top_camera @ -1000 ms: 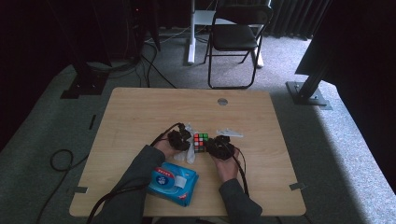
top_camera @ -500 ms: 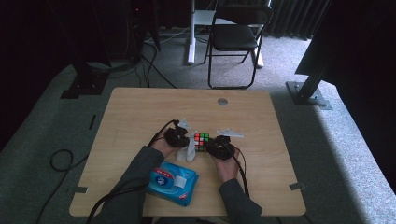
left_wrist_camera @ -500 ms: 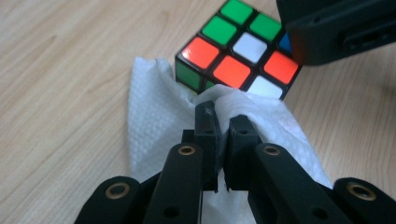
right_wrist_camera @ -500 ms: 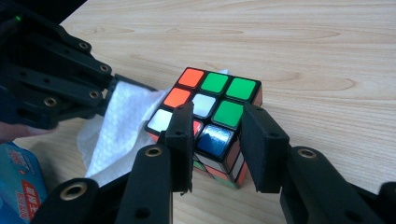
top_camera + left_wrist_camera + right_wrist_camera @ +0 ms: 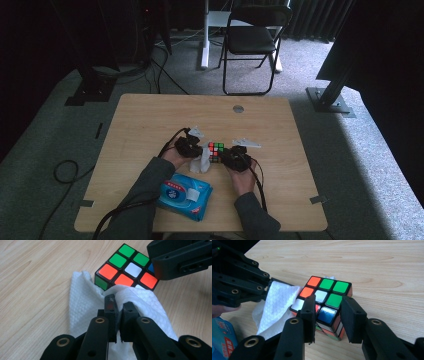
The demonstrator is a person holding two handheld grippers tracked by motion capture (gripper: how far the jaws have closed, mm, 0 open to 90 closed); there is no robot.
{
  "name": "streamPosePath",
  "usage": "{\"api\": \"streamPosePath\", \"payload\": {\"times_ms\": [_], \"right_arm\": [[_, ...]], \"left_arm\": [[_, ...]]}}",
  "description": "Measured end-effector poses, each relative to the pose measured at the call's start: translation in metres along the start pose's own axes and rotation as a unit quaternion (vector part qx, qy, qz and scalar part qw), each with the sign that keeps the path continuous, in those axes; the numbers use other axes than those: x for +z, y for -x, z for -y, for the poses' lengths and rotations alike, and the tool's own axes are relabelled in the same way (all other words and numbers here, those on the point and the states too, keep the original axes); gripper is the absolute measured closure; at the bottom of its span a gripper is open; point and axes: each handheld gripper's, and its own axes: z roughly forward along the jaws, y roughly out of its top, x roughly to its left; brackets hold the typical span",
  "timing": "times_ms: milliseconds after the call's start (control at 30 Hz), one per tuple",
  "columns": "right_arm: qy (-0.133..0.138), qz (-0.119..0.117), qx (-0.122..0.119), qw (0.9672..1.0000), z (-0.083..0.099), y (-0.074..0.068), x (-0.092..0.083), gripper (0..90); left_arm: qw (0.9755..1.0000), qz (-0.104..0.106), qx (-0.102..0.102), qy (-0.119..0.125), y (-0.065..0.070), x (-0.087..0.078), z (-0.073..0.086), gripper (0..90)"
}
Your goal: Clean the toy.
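Standing on grey carpet [image 5: 45,125], a light wooden table [image 5: 150,120] faces a folding chair [image 5: 252,40].

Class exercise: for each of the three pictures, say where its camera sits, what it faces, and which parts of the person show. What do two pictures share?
High view: above the table, looking forward and down; forearms, both hands.
Left gripper view: on the left gripper, facing white wipe and cube; own fingers.
Right gripper view: on the right gripper, facing the cube; own fingers.
Both gripper views share cube and wipe.
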Motion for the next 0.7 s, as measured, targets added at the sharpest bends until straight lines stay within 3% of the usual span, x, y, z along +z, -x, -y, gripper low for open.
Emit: {"api": "streamPosePath", "payload": {"times_ms": [233,367,700], "right_arm": [[0.001,-0.001,0.003,1.0,0.001,0.001,0.0,66.0],[0.0,-0.001,0.003,1.0,0.0,0.001,-0.001,66.4],[0.004,0.005,0.007,1.0,0.0,0.0,0.0,66.8]], "left_arm": [[0.9998,0.001,0.007,-0.018,0.002,0.004,0.001,85.7],[0.9989,0.004,0.016,-0.043,0.004,0.01,0.002,85.7],[0.9987,0.007,0.014,-0.047,0.003,0.012,0.002,85.3]]}}
